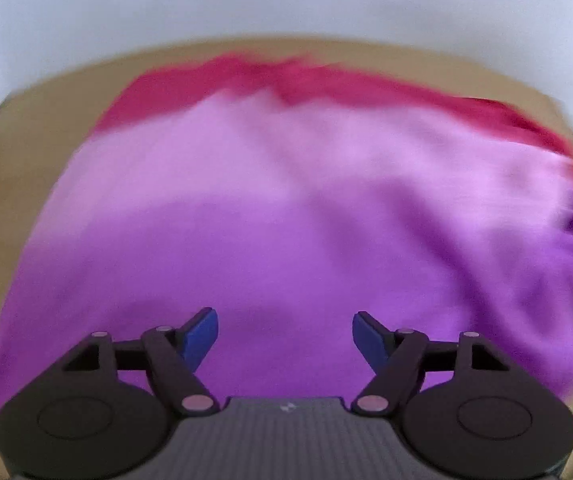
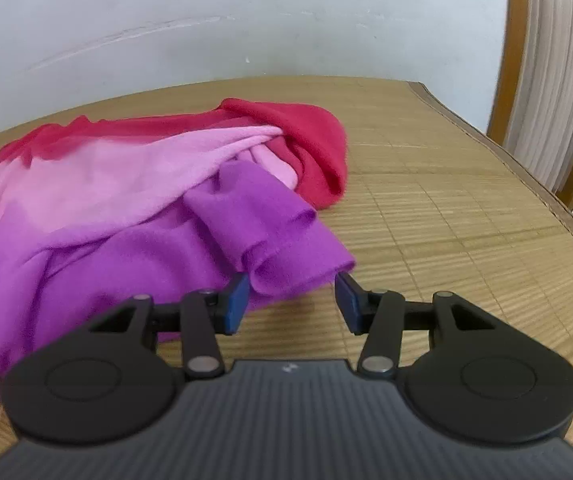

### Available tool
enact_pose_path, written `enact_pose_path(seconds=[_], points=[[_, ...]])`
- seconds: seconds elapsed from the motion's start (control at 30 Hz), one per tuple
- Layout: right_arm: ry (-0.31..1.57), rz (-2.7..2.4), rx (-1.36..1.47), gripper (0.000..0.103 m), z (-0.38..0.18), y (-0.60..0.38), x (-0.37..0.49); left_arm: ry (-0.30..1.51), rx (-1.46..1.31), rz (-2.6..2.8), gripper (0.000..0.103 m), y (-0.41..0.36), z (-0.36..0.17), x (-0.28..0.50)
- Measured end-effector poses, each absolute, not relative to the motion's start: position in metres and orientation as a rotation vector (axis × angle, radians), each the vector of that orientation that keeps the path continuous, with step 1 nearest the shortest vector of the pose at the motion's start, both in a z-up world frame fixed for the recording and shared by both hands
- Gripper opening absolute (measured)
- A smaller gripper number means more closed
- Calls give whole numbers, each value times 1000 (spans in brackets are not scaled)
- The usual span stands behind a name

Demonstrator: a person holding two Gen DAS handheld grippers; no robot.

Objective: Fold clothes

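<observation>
One garment, shaded purple through pale pink to red, lies rumpled on a woven mat. In the blurred left wrist view the garment [image 1: 286, 208] fills the middle, and my left gripper [image 1: 285, 322] hangs open above its purple part with nothing between its blue pads. In the right wrist view the garment [image 2: 98, 184] lies at the left, bunched into folds at its right end. My right gripper [image 2: 292, 286] stands open at that end. The rim of a rolled purple fold [image 2: 286, 256] reaches just between the fingertips [image 2: 235, 300], and the pads do not press on it.
The woven bamboo mat [image 2: 446, 220] stretches bare to the right of the garment, up to its bound edge [image 2: 534, 176]. A pale wall [image 2: 246, 20] runs behind. A wooden door frame [image 2: 510, 52] stands at the far right.
</observation>
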State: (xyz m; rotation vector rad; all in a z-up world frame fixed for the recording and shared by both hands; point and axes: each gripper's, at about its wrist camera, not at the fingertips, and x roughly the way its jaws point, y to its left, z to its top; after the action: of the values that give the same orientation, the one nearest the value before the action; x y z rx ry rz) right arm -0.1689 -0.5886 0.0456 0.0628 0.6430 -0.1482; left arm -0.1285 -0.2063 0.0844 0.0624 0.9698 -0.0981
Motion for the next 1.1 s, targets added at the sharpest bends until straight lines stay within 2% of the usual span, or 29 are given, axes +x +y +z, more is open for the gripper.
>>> enact_pose_path(seconds=[0.07,0.4,0.67,0.93,1.1], points=[[620,-154,76,50,46,-589,-161,890,125,-239,79,-241,97,-131],[639,-81,190,50,48,-623,-143,771,352,-539,80,-415,85,-130],[591,79,183,50,58,-663,-118,777,323,-470,79,-506,69,-106],[570,194,226,50,54,-691,-102,790,269,-282,78,-526,64,-81],[538,209,251,50,61,-687,-103,784,227,-416,78,-516,77,-85]])
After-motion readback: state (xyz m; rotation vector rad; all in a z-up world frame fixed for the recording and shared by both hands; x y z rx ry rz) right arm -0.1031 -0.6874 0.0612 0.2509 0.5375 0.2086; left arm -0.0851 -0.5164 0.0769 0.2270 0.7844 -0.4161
